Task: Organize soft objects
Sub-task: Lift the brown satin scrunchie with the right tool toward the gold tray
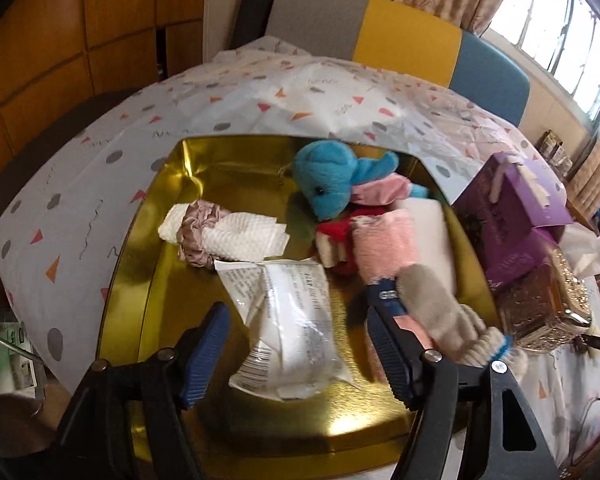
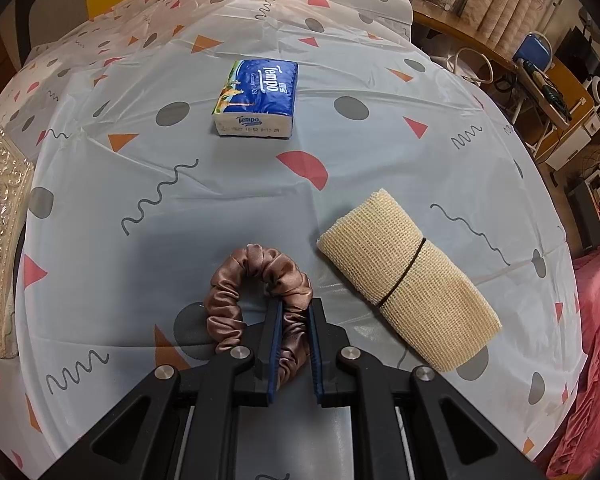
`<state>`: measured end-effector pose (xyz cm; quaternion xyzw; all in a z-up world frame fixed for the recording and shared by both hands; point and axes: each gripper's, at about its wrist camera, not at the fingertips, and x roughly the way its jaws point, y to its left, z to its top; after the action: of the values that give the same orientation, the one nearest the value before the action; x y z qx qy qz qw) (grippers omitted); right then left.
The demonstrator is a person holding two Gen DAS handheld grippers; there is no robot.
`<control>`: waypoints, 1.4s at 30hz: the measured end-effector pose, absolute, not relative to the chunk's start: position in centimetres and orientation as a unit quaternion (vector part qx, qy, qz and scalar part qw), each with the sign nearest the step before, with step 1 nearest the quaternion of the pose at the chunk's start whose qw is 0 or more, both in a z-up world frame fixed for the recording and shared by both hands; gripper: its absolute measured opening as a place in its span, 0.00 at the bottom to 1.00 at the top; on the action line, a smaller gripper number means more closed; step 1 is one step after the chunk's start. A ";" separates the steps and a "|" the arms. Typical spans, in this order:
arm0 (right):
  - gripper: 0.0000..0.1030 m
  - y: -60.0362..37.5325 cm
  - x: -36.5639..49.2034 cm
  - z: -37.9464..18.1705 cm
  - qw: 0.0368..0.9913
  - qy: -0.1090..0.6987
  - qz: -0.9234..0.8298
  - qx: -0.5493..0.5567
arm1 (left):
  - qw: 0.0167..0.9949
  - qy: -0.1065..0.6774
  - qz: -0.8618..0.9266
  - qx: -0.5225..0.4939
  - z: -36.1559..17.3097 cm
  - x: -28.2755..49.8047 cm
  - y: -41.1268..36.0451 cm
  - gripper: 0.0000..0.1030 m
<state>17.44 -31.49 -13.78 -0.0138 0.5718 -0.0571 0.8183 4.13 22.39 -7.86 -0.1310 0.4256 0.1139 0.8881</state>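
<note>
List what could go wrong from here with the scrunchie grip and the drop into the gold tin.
1. The right gripper pinches only one side of the brown scrunchie; the slippery satin may slide out when lifted.
2. The left gripper has open jaws on either side of the plastic packet, and the grey sock lies against one of them, so it could snag.
3. The gold tin is crowded on the blue plush side; additions may spill.
</note>
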 end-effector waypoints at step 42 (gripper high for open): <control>0.09 -28.7 21.5 0.4 0.901 0.419 -0.024 0.114 | 0.915 0.388 0.083 -0.079 -5.4 0.8 19.0 0.77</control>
<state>21.54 -28.71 0.41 0.1144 0.4186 -0.0239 0.9006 0.83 19.02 -5.39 -0.0788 0.3875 0.0825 0.9148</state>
